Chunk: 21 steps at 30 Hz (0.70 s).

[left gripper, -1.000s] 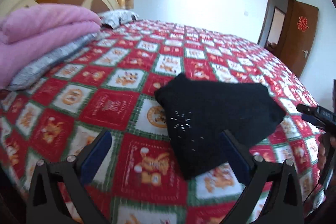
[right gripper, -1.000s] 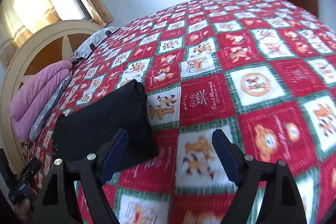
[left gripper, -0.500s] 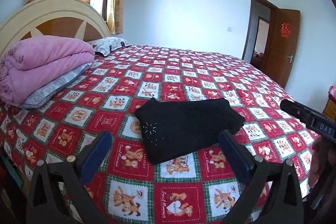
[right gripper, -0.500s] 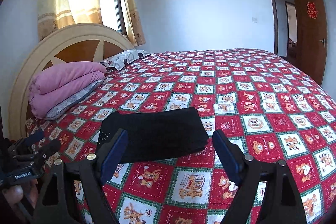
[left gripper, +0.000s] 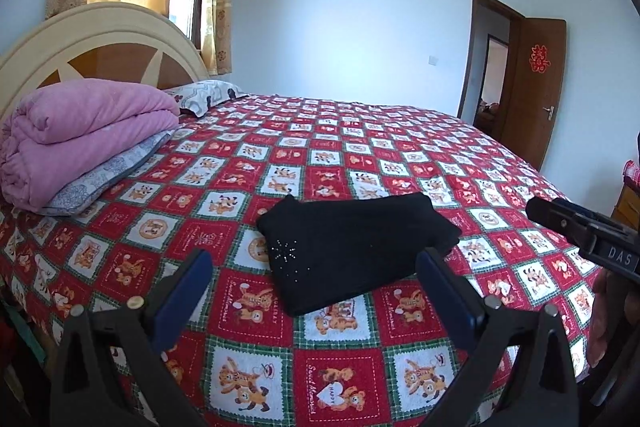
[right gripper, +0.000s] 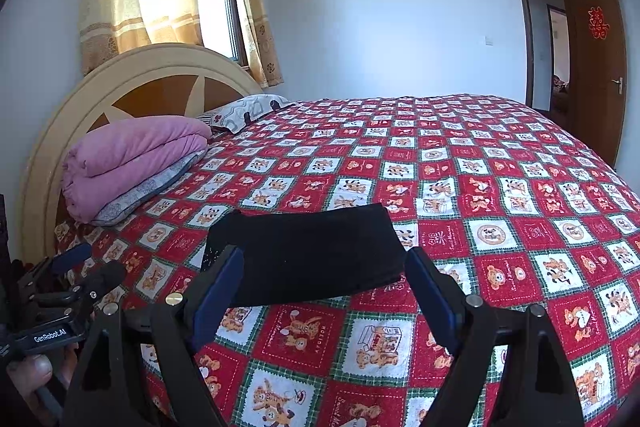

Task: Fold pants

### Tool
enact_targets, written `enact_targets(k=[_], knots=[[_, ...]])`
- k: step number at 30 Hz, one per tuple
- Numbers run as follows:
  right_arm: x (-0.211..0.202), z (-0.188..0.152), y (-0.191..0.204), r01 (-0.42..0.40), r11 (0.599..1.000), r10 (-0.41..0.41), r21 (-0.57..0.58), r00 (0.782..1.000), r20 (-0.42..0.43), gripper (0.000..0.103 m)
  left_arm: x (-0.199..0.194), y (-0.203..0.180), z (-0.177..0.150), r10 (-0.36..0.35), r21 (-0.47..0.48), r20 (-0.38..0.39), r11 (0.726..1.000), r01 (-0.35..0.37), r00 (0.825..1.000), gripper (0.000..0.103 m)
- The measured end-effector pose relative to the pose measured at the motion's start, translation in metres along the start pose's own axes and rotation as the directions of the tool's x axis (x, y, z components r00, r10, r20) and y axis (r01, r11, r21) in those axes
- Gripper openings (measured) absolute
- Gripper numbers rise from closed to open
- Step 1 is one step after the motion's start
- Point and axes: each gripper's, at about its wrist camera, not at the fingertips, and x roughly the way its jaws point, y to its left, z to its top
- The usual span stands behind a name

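The bed (left gripper: 360,155) bears everything: a pink quilt (left gripper: 80,131) on a grey pillow (left gripper: 108,175) by the headboard (right gripper: 132,87), and the folded black pants (left gripper: 356,243) near the bed's front edge. Both the left gripper (left gripper: 314,291) and the right gripper (right gripper: 324,287) stand wide apart, holding nothing, short of the pants.

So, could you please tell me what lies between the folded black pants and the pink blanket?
Only bare red checked bedspread; nothing sits between the pants and the pink blanket, as both wrist views show.
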Motion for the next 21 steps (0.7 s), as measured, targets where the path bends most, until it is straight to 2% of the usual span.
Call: enact_targets(k=[21], knots=[[-0.0010,-0.0086,0.0032,0.005,1.000,-0.005,-0.011,1.000,-0.014,0.084,0.0000,-0.0052,-0.0033,0.010,0.024,0.006,1.000,-0.010,1.000,0.103]])
